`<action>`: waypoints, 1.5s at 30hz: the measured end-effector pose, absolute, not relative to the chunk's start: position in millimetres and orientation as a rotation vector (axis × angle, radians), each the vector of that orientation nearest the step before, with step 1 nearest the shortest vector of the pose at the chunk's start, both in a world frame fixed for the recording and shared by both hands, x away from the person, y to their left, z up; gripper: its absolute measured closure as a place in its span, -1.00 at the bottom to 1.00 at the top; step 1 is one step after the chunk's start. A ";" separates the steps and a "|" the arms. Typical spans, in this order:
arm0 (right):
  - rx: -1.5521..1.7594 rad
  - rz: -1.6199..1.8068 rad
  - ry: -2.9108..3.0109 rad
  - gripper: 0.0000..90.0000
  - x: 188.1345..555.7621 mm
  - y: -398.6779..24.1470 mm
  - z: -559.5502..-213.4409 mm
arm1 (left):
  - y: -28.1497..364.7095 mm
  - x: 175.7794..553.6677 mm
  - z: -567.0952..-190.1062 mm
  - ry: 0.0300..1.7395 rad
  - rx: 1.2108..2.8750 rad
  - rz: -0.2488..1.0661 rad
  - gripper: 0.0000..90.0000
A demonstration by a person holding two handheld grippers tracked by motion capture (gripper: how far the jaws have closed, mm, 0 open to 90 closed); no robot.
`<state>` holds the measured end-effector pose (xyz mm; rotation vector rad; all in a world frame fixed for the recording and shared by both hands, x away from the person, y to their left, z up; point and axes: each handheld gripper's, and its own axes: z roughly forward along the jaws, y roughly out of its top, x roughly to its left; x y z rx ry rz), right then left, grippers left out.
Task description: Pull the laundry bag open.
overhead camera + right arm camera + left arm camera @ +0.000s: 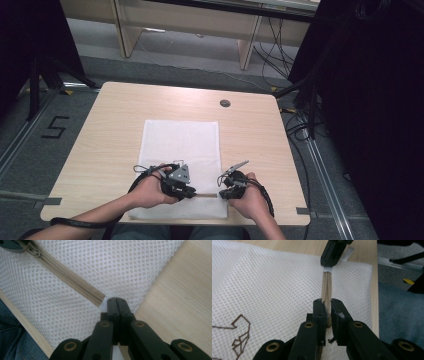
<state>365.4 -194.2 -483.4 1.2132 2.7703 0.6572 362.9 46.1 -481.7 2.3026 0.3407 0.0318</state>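
We've got the white mesh bag flat on the counter, its zipper along the near edge. Left tool is clamped on the zipper pull, right tool pinched together on the bag's end. We'd pull straight along the teeth, keeping the fabric taut.

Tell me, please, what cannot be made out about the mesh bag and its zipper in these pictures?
- Zipper pull: in the left gripper view, the left tongs cover it, so its shape is hidden.
- Brown print on the mesh bag: cut off by the left gripper view's left and bottom edges.
- What the right tongs pinch: hidden between shut jaws at the zipper end.
- Bag's contents: the mesh hides them.
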 end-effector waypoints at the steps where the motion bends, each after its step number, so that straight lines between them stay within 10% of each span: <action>1: 1.217 0.652 2.769 1.00 365.1 -194.0 -483.2 | 46.3 362.4 -481.8 0.352 2.301 0.029 0.83; 45: 1.219 0.636 2.762 1.00 364.0 -192.4 -482.9 | 66.2 363.3 -478.8 0.362 2.301 0.031 0.83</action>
